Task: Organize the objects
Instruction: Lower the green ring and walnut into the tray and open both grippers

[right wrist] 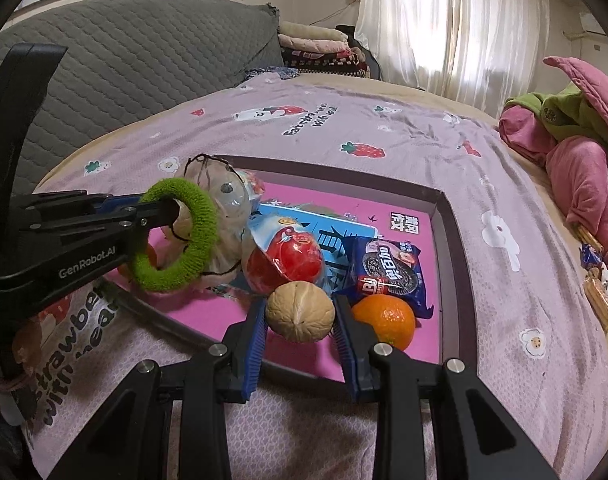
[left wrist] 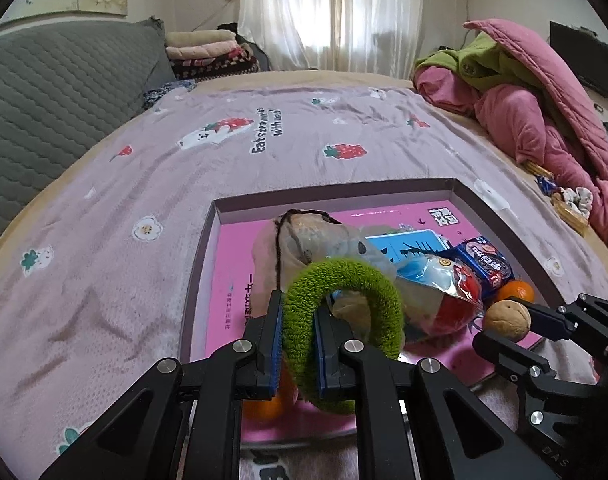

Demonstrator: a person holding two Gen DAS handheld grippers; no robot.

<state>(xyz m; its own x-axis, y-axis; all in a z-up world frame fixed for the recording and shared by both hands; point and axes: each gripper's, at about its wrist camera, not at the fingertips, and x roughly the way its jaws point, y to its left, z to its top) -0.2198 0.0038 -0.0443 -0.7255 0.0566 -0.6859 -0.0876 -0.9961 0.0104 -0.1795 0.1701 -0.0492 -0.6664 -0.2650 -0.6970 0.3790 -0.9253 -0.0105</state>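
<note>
Left hand-held gripper (left wrist: 297, 336) clamped on green fuzzy hair tie (left wrist: 344, 312); right hand-held gripper (right wrist: 299, 320) clamped on walnut (right wrist: 299, 312). Both held above pink-lined box (right wrist: 444, 216) on bed (left wrist: 103, 260), near orange (right wrist: 386, 320).

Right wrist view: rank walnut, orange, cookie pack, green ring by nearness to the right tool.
1. Walnut, clamped in the right tool.
2. Orange, just right of it.
3. Cookie pack, behind the orange.
4. Green ring, far left, in the left tool.

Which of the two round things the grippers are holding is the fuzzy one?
The green ring, pinched in the left gripper, is fuzzy with a hole. The walnut in the right gripper is tan, hard and solid.
</note>
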